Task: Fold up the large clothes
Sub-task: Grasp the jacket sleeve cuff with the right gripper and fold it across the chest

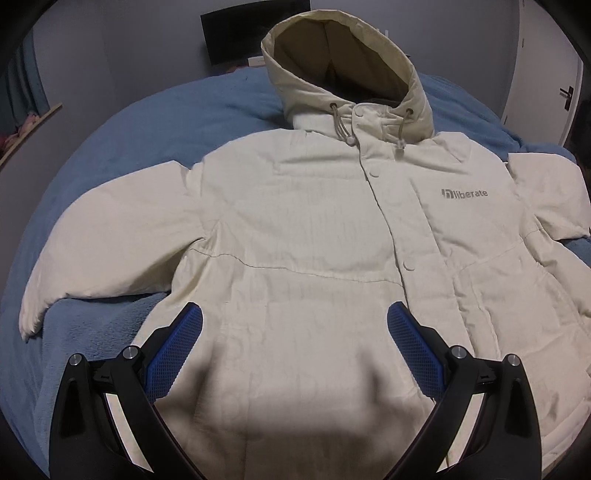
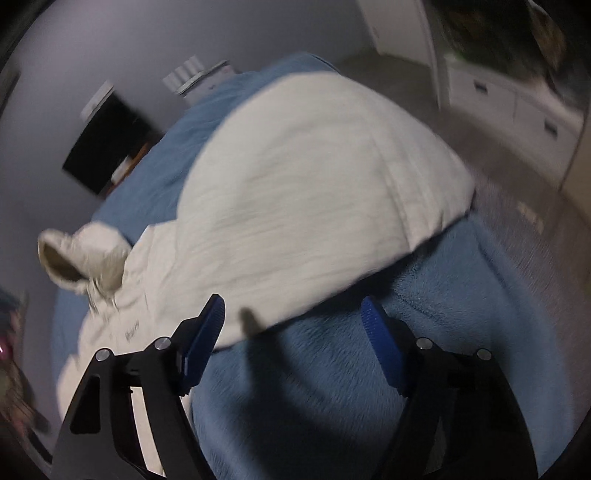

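Observation:
A cream hooded jacket [image 1: 295, 229] lies face up on a blue blanket [image 1: 140, 122], hood [image 1: 343, 66] at the far end and both sleeves spread out. My left gripper [image 1: 295, 314] hovers open over the jacket's lower front, nothing between its blue pads [image 1: 173, 350]. In the blurred right wrist view the jacket's sleeve [image 2: 314, 199] stretches toward the bed's edge, with the hood [image 2: 81, 262] at the left. My right gripper [image 2: 293, 310] stands open above the sleeve's near edge and the blanket [image 2: 424, 332], holding nothing.
A dark screen [image 1: 236, 33] stands against the wall behind the bed. A door [image 1: 546, 66] is at the right. In the right wrist view, grey floor [image 2: 517, 177] and white drawers [image 2: 517, 99] lie beyond the bed's edge.

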Tool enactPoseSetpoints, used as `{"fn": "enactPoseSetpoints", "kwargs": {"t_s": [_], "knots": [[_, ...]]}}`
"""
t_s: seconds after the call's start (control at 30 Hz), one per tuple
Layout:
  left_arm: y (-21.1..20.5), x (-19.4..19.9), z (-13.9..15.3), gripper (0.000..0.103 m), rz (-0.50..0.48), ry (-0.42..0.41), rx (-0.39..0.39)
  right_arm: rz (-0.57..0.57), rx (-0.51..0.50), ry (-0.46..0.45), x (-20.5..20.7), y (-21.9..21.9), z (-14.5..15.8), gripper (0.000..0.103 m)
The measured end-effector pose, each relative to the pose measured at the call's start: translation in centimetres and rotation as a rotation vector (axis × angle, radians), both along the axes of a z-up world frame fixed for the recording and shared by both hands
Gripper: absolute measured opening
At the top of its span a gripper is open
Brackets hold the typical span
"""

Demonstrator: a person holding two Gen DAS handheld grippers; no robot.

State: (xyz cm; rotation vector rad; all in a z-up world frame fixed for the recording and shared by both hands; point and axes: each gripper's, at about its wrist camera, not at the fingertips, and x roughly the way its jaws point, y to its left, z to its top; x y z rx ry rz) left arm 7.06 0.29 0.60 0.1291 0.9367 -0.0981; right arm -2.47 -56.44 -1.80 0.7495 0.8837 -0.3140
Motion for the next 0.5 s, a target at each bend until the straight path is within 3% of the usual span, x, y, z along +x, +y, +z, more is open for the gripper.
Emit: {"fn": "enactPoseSetpoints", "kwargs": {"t_s": [0.17, 0.2, 0.3, 0.37, 0.43, 0.5], "knots": [[0.1, 0.4, 0.0, 0.097, 0.008, -0.009, -0.022, -0.080, 0.157, -0.068, 0.4, -2.8, -2.7, 0.070], [0.1, 0.5, -0.1, 0.097, 0.010, -0.005, -0.023, -0.102, 0.177, -0.088, 0.3, -3.2, -2.9, 0.066], [0.2, 0.7, -0.4, 0.097, 0.017, 0.007, -0.027, -0.204, 0.209, -0.167, -0.6, -5.3, -2.6, 0.037], [0.3, 0.8, -0.4, 0.097, 0.019, 0.008, -0.034, -0.252, 0.190, -0.224, -1.3, -5.7, -1.0, 0.021], [0.5, 0.8, -0.3, 0.097, 0.020, 0.002, -0.041, -0.246, 0.108, -0.266, -1.4, -4.7, 1.6, 0.017], [0.6, 0.7, -0.2, 0.097, 0.019, -0.005, -0.047, -0.196, -0.041, -0.293, -1.0, -2.4, 5.1, 0.012]]}}
